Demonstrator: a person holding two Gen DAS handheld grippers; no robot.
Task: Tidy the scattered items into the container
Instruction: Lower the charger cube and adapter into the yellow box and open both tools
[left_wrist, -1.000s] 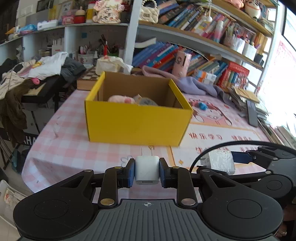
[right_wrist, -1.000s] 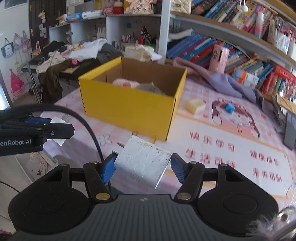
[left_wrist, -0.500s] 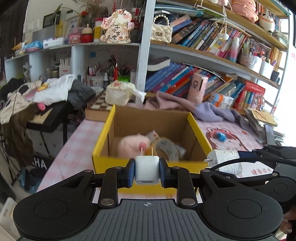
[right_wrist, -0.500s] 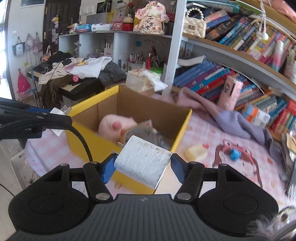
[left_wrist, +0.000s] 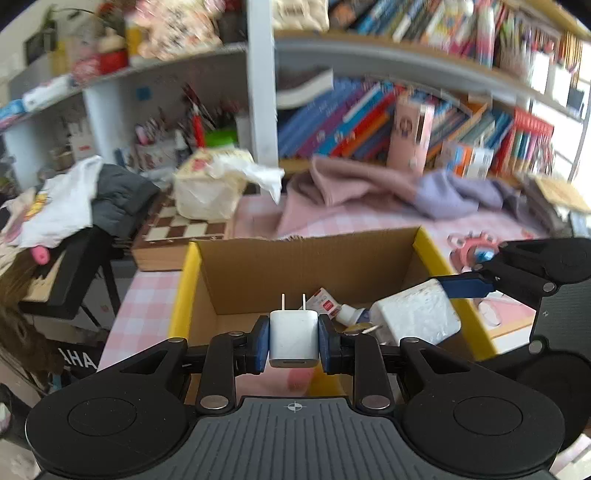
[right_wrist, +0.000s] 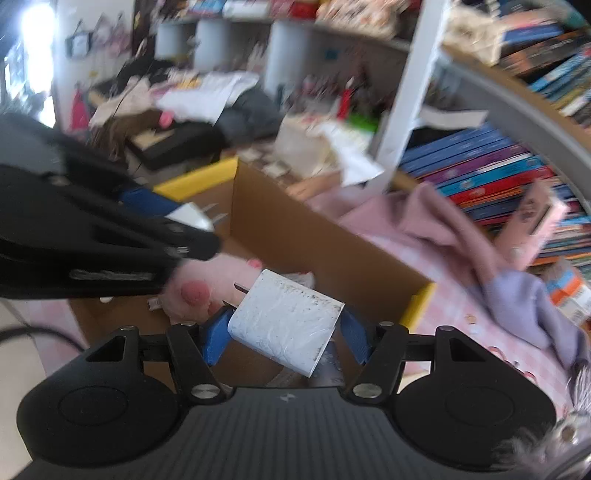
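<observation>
Over the open yellow cardboard box (left_wrist: 436, 254) (right_wrist: 417, 302), my left gripper (left_wrist: 293, 341) is shut on a small white plug adapter (left_wrist: 293, 338), prongs pointing away from me. My right gripper (right_wrist: 284, 334) is shut on a larger, scuffed white charger block (right_wrist: 286, 319) (left_wrist: 415, 317), also above the box's inside. Each gripper shows in the other's view, the left one (right_wrist: 110, 236) at the left, the right one (left_wrist: 517, 273) at the right. Inside the box lie a pink plush toy (right_wrist: 207, 288) and a small tube (left_wrist: 332, 304).
The box stands on a pink checked tablecloth (left_wrist: 147, 310). Behind it are a chessboard (left_wrist: 184, 225) with a white bundle, pink and lilac cloths (left_wrist: 369, 188), and bookshelves (left_wrist: 406, 110). A side table piled with clothes (left_wrist: 74, 206) stands at the left.
Both grippers moved forward from in front of the box to above its opening, each still holding its charger. The box's inside now fills the lower view.
</observation>
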